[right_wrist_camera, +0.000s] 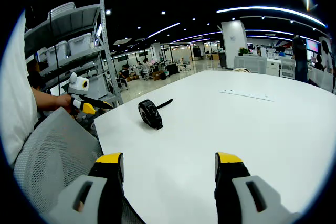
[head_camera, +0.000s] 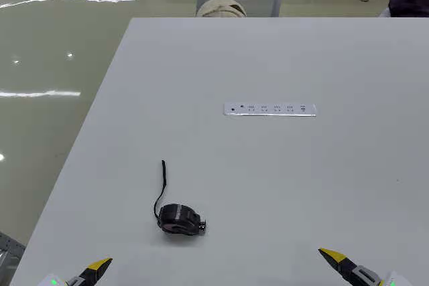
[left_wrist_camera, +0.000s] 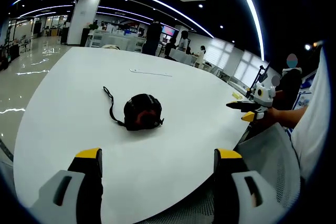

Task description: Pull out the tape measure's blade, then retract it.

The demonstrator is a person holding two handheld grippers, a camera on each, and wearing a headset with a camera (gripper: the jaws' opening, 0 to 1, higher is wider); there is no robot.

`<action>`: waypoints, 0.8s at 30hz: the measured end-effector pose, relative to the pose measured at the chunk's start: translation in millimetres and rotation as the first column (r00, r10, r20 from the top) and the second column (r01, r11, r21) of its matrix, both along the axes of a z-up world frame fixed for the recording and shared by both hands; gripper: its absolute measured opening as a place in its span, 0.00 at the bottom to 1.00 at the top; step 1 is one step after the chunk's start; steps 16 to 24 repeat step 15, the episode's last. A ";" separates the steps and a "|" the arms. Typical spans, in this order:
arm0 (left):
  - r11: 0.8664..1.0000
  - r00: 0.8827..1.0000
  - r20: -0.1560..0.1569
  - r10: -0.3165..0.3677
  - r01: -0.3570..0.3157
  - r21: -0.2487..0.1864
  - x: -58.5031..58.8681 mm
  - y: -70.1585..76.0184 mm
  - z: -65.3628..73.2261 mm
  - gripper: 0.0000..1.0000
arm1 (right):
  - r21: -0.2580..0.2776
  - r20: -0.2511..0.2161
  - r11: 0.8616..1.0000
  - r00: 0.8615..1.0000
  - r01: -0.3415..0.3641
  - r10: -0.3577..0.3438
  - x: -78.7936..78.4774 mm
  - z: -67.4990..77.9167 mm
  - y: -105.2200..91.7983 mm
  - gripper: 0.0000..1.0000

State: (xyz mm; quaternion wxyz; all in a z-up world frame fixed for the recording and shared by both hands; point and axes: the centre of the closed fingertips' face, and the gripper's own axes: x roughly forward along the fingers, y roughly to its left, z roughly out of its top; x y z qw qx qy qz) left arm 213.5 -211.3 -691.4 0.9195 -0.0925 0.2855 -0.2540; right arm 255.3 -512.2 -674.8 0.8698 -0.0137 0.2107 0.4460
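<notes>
— So where does the tape measure (head_camera: 179, 219) sit right now?
— Flat on the table (head_camera: 301, 185), toward the near left, with its blade fully wound in and its strap (head_camera: 161, 182) trailing toward the far side. The left tongs (left_wrist_camera: 157, 154) and right tongs (right_wrist_camera: 169, 157) are both spread wide and hold nothing. Each hovers at the near edge, well apart from the case, the left pair closer to it.
— What worries you most?
— The hook (head_camera: 202, 227) at the blade's end. It is a tiny tab tucked against the right side of the case, so I judge the right tongs could close beside it or slip off it and just nudge the case.
— And the case itself?
— It is rounded and lies on a smooth top. If the left tongs pinch it off centre, it may squirt out or spin, and then a pull would drag the whole thing instead of drawing the blade.
— Anything on the way back?
— There is likely a spring inside. Letting the hook go all at once could whip the blade home and jolt the case loose, and a hard skid toward the near edge might carry it off. The strap could also get caught in the tongs and spoil the hold.
— The power strip (head_camera: 269, 110)?
— It is well apart, on the far side, so no trouble.
</notes>
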 end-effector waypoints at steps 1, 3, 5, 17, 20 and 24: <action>1.000 1.000 0.000 -0.001 0.001 0.003 0.0 -0.1 -0.4 0.86 | 0.004 0.000 1.000 1.000 0.002 -0.002 0.2 -0.4 -0.6 0.72; 1.000 1.000 0.000 -0.003 0.003 0.000 0.3 -1.5 -0.1 0.87 | 0.002 0.000 1.000 1.000 0.003 -0.003 -0.3 0.7 0.0 0.72; 1.000 1.000 0.000 -0.005 0.005 0.000 1.2 -2.5 0.1 0.86 | 0.002 0.002 1.000 1.000 0.002 -0.002 0.1 -0.6 -0.6 0.72; 1.000 1.000 -0.001 -0.008 0.008 0.001 0.1 -3.2 0.9 0.86 | 0.008 0.005 1.000 1.000 0.005 -0.005 0.6 2.9 2.2 0.72; 1.000 1.000 -0.001 -0.008 0.008 0.001 0.1 -3.2 0.9 0.86 | 0.008 0.005 1.000 1.000 0.005 -0.005 0.6 2.9 2.2 0.72; 1.000 1.000 -0.001 -0.008 0.008 0.001 0.1 -3.2 0.9 0.86 | 0.008 0.005 1.000 1.000 0.005 -0.005 0.6 2.9 2.2 0.72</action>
